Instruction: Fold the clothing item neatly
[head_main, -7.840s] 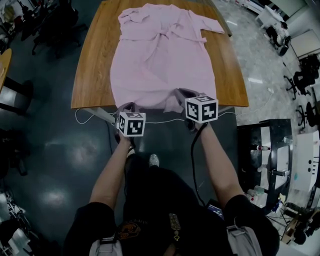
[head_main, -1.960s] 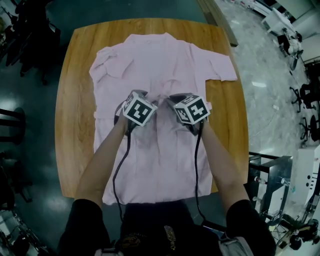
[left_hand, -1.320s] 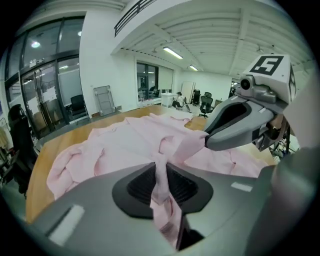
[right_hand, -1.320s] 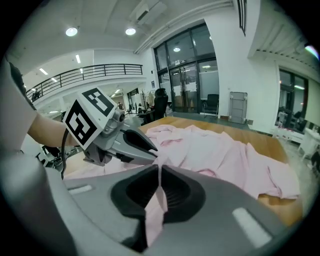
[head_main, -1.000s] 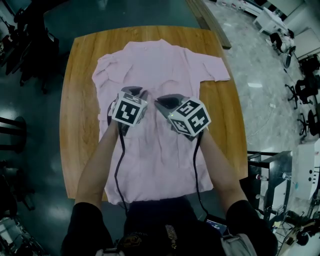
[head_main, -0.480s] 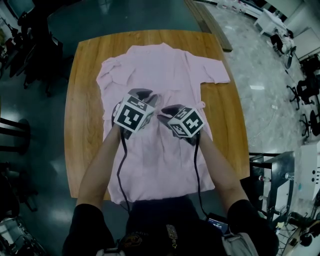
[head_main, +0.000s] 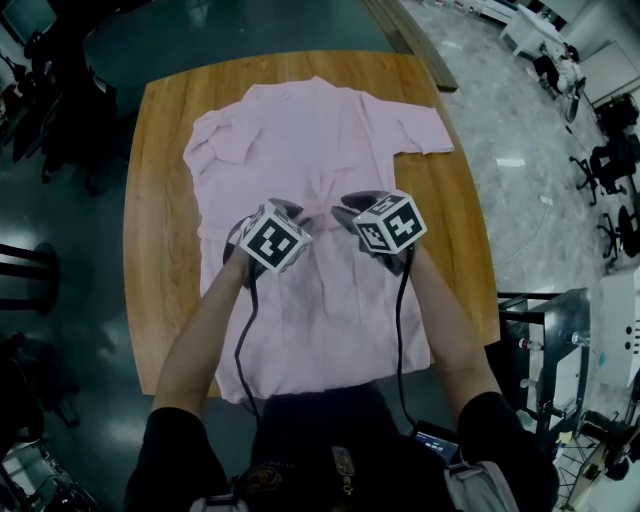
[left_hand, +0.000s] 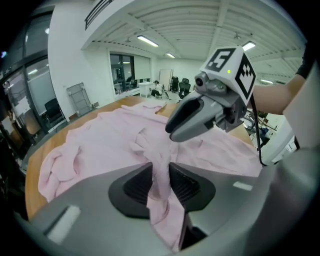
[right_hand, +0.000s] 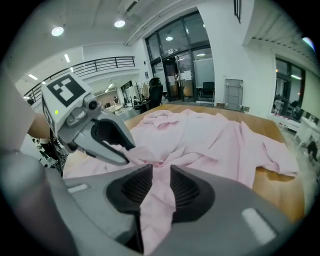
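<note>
Pink garment (head_main: 320, 130): L gripper (left_hand: 161, 175) & R gripper (right_hand: 156, 177) each pinched a waist fold, jaws just eased wider, cloth between. Best lifted both level & taut, no bunching.

Wooden desk (head_main: 160, 200) with rounded corners stood on a dark floor (head_main: 70, 330). A pink garment (head_main: 300, 140) lay spread on it, hem at the near edge. The right-side sleeve lay flat and the left-side sleeve was bunched.

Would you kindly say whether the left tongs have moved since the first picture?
Yes: the left tongs went from the table's near edge to the pink garment's middle; their jaws have just been opening, cloth between.
</note>
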